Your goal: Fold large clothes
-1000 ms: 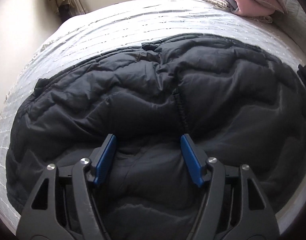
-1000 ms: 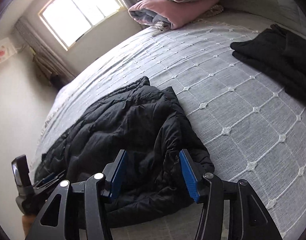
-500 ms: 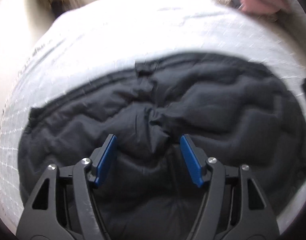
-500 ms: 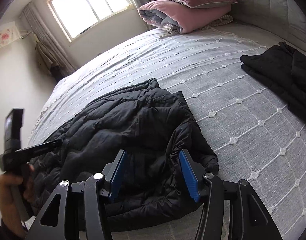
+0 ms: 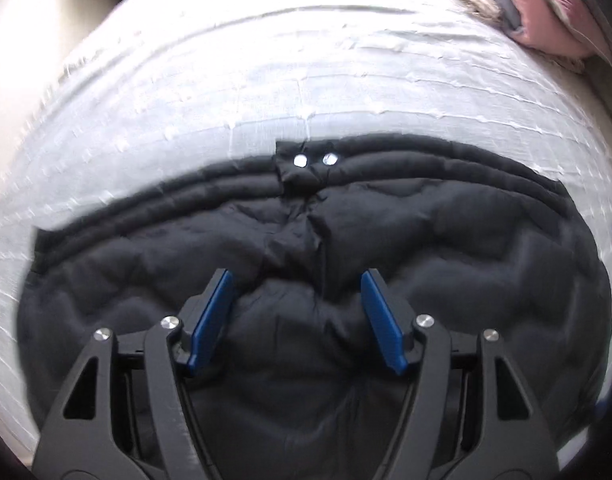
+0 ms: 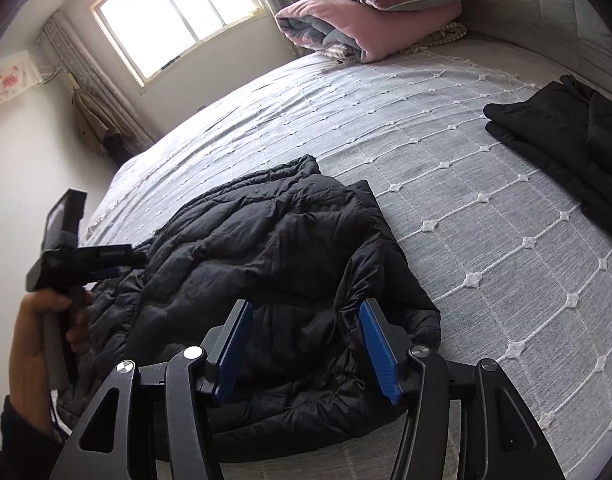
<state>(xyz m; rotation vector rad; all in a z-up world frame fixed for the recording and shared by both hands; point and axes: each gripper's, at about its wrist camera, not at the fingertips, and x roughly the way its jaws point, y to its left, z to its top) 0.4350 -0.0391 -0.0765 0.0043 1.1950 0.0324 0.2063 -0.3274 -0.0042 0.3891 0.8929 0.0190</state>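
Folding in progress: black puffer jacket (image 6: 274, 272) lying rumpled and partly doubled over on the bed (image 6: 445, 128), no tidy fold yet; left gripper (image 5: 296, 312) and right gripper (image 6: 304, 344) both hovering above it, jaws apart, nothing held.
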